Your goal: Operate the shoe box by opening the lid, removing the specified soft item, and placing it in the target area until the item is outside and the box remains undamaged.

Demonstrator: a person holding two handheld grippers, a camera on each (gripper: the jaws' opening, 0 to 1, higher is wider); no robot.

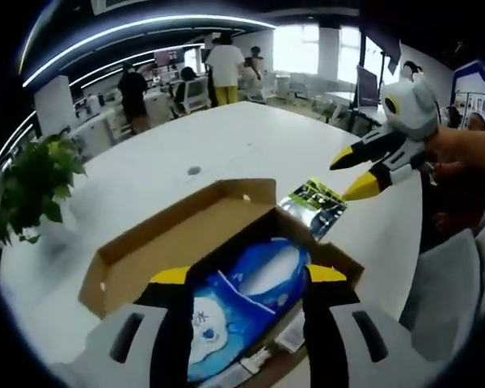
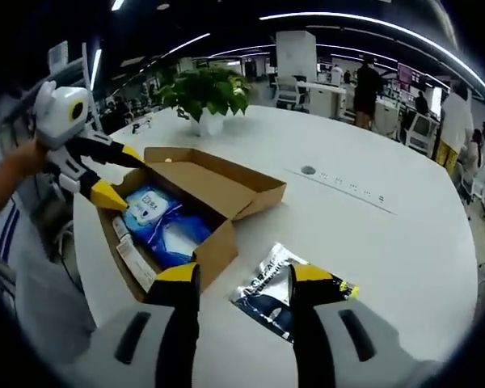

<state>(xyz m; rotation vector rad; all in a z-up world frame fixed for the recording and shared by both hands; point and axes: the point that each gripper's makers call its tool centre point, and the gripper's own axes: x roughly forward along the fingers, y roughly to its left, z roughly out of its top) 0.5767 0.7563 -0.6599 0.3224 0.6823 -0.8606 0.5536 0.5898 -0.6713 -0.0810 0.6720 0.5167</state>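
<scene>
White round surface (image 2: 388, 242) in an open-plan office carries everything.

Left gripper view, near to far: left gripper (image 1: 246, 279) at bottom centre, fingers spread and empty, straddling the blue soft pack (image 1: 250, 295) that lies inside the box (image 1: 145, 259). Lid is already folded back toward the left of frame, so the opening is done; the pose looks like a line-up to pinch the pack. Gripper points down into the box at a shallow tilt. Past the box's far corner, a silver-black pouch (image 1: 314, 202) lies flat on the surface, apart from the box. Plant (image 1: 32, 182) at left edge, people standing at desks top centre.

Right gripper view: right gripper (image 2: 236, 279) at bottom centre, fingers apart, holding nothing, hovering over the pouch (image 2: 279, 295) and the box's near corner (image 2: 218, 250). Probably parked there to stay clear or steady the box. Left gripper (image 2: 109, 174) comes in from upper left over the blue pack (image 2: 166, 226), fingers parted. Plant (image 2: 206, 93) beyond the box.

Pack not out yet; extraction is the step in hand.
</scene>
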